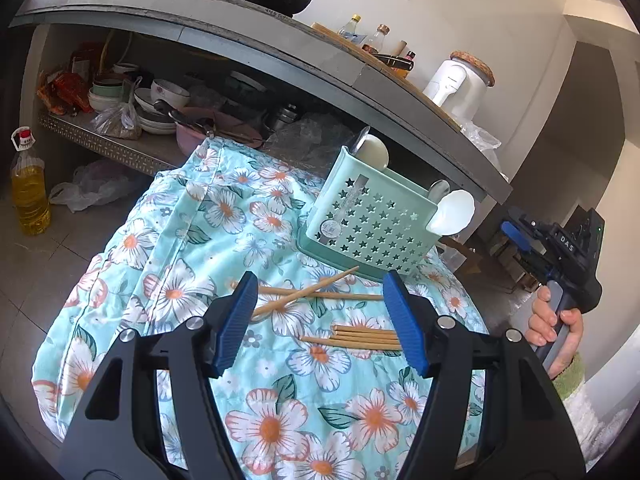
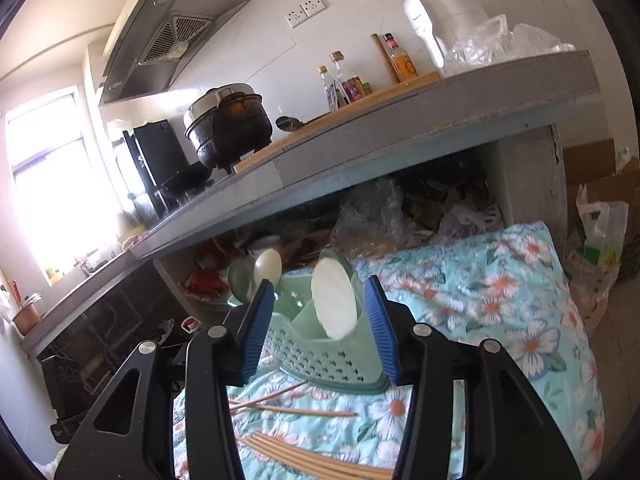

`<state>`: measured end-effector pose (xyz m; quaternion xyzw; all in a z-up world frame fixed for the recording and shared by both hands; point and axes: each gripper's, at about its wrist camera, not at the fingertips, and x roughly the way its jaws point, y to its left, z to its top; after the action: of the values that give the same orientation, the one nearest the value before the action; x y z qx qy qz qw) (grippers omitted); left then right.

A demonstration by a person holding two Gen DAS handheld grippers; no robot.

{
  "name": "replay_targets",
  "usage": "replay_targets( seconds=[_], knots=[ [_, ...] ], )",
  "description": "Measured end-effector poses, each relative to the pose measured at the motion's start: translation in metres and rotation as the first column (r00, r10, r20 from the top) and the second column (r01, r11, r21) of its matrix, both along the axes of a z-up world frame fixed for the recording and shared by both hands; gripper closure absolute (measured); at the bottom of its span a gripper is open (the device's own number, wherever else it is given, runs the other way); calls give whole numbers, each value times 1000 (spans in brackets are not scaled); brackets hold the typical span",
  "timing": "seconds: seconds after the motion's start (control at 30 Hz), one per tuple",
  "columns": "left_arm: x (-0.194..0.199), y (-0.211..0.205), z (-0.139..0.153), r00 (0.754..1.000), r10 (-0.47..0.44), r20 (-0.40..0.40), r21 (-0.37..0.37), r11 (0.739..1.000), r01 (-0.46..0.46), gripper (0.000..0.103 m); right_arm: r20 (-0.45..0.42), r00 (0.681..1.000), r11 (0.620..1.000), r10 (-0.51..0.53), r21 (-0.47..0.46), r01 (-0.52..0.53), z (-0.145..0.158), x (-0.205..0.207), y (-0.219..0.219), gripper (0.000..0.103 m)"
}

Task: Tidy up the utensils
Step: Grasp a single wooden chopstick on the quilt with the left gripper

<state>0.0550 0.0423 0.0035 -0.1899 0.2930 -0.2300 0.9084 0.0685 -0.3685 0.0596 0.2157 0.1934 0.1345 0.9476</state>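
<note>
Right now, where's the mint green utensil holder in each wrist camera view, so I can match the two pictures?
Left wrist: the utensil holder sits right of centre, beyond the open fingers.
Right wrist: the same holder is low centre, framed between the blue fingers.
Shared landmark: the white spoon standing in it.

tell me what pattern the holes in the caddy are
Stars, on the mint green caddy; clearest in the left wrist view.

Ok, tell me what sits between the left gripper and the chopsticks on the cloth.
Nothing visible. The left gripper is open above the loose chopsticks, with only bare floral cloth around them.
</note>
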Motion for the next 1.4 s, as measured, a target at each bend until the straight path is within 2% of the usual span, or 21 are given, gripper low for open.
replay_targets(
  seconds=[0.17,0.4,0.5,0.7,0.87,1.03,1.17,1.27,1.4],
  knots=[
    [-2,-13,-9,998,-45,-35,19,999,46,38,-130,992,1000,7,25,-4,-40,-23,9,49],
    [-4,-41,-29,991,-93,-99,90,991,102,38,-296,955,998,15,69,6,-101,-46,22,49],
    [0,-48,-38,988,-89,-130,135,985,107,38,-338,941,998,18,61,2,-115,-48,27,49],
    [8,-62,-48,984,-86,-154,229,966,120,41,-351,935,996,44,84,-15,-123,-47,28,49],
    [31,-82,-38,988,-107,-109,352,926,139,54,-381,921,994,84,101,-49,-134,-38,36,49],
    [69,-115,-27,980,-175,-96,427,882,199,65,-406,909,996,92,57,-76,-142,-34,47,49],
    [101,-144,-32,962,-236,-140,473,837,274,69,-405,909,995,97,42,-87,-143,-34,48,49],
    [117,-163,-40,945,-273,-179,512,795,326,72,-403,909,994,107,57,-92,-144,-34,46,49],
    [131,-179,-54,927,-292,-235,548,748,375,79,-400,909,993,115,61,-99,-144,-35,43,49]
  ],
)
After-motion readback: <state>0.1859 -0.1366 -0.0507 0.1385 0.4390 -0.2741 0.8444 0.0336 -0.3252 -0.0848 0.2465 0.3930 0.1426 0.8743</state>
